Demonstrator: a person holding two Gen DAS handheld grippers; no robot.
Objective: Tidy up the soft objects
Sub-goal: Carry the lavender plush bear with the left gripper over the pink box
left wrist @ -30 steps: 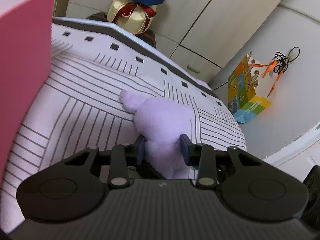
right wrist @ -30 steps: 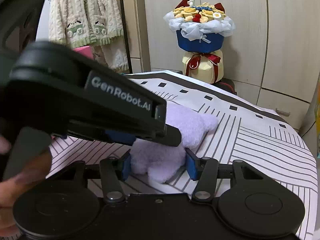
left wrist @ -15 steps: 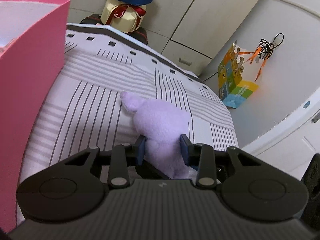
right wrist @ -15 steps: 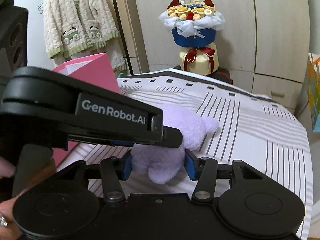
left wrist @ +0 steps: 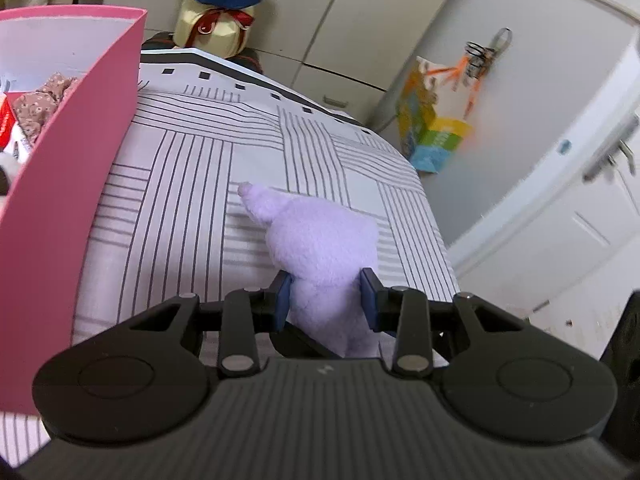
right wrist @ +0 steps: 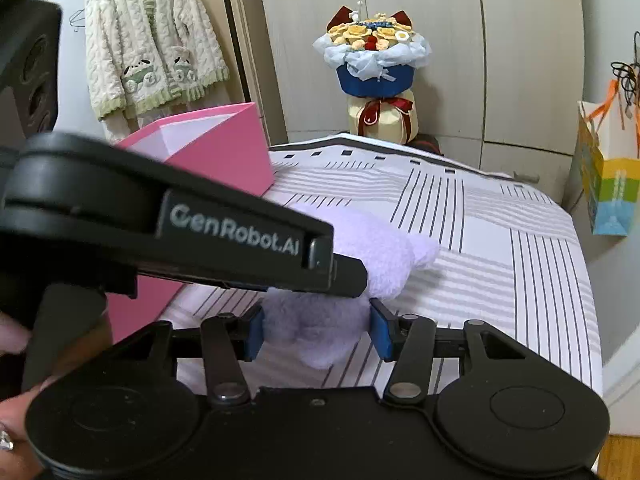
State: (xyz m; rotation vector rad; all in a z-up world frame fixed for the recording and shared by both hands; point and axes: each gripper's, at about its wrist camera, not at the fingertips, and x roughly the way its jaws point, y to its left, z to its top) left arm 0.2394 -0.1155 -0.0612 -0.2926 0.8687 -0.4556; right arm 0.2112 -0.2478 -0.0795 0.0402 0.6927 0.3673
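A lilac plush toy [left wrist: 324,240] hangs above the striped bed, held from two sides. My left gripper [left wrist: 326,300] is shut on its lower part, blue pads pressing the fur. In the right wrist view the same plush toy [right wrist: 360,248] is squeezed between the pads of my right gripper [right wrist: 318,330], which is shut on it. The left gripper's black body [right wrist: 168,236] crosses that view and hides part of the toy. A pink box [left wrist: 68,184] stands open at the left, with floral cloth and other soft items inside.
The striped bedspread [left wrist: 208,168] fills the middle. A flower bouquet [right wrist: 374,68] stands past the bed's far end before beige cupboards. A colourful paper bag [left wrist: 432,136] hangs at the right wall. A knitted cardigan [right wrist: 152,40] hangs behind the pink box [right wrist: 216,148].
Both grippers have carried the plush up and sideways toward the pink box. The box's open inside with its cloth now shows in the left wrist view, and both views have rolled slightly.
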